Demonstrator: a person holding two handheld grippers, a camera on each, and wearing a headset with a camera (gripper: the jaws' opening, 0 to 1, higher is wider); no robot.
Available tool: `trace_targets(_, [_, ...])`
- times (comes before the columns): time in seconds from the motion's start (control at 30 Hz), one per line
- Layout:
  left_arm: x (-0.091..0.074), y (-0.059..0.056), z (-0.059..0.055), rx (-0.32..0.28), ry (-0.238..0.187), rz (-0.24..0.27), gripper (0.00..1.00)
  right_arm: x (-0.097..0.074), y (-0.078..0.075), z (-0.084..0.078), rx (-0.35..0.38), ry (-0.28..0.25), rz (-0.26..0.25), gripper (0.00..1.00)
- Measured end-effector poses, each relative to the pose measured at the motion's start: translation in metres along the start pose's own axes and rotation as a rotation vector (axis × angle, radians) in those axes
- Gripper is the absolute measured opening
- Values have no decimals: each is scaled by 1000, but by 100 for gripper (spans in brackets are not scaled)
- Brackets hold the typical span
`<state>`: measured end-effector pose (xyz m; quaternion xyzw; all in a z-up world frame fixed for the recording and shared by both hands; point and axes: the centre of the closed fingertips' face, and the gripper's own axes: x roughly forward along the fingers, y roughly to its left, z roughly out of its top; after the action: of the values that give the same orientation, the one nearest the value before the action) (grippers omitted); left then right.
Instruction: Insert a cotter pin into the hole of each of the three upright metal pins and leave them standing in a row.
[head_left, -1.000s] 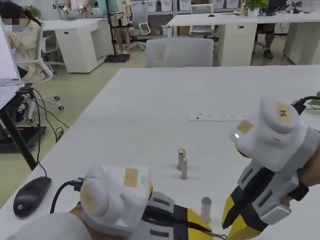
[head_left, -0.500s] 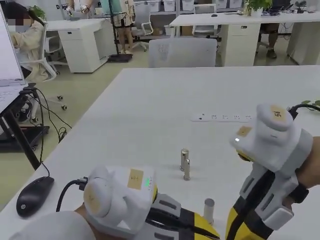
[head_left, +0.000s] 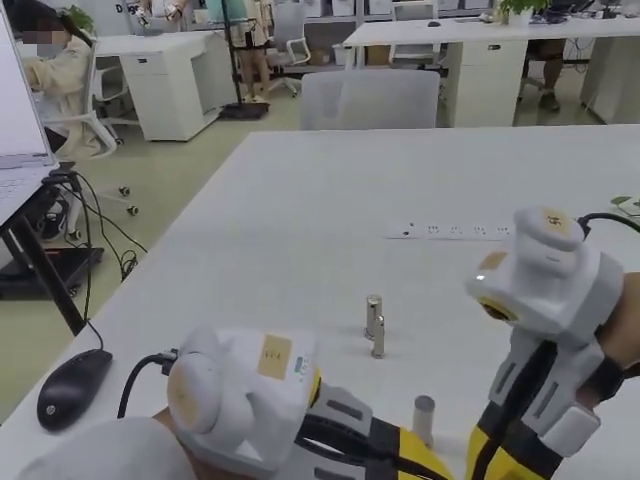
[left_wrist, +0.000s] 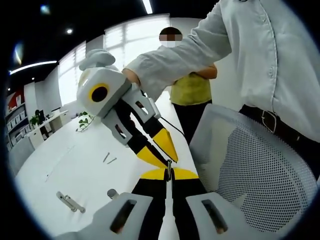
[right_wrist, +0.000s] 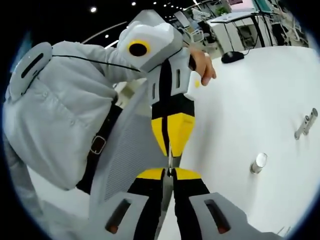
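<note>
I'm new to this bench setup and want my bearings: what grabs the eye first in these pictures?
The left gripper and right gripper meet tip to tip, both shut on one thin cotter pin. Just beyond them, three upright metal pins stand on the white table, two close together and one nearer the grippers.

Left claw (head_left: 420, 466), right claw (head_left: 490, 460): tips off-frame.

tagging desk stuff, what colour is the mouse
The mouse is black; the head view shows it best.
</note>
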<state>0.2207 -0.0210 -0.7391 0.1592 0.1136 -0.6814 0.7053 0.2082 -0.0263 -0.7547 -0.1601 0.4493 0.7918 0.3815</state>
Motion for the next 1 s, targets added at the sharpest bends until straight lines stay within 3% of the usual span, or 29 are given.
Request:
trace_targets(0.17, [1, 1, 0, -6, 0, -4, 0, 2, 2, 0, 8, -4, 6, 7])
trace_targets(0.33, [0, 4, -6, -35, 8, 2, 0, 2, 1, 2, -10, -9, -29, 6])
trace_targets(0.53, [1, 10, -15, -105, 20, 23, 0, 2, -8, 2, -89, 35, -145, 5])
trace_targets(0.7, [1, 17, -21, -154, 36, 56, 0, -3, -22, 2, -189, 94, -283, 5])
trace_targets(0.87, [1, 19, -23, -159, 48, 72, 0, -3, -28, 1, -256, 148, -356, 5])
trace_targets(1.0, [1, 20, -25, -156, 59, 80, 0, -4, -30, 1, -262, 159, -377, 6])
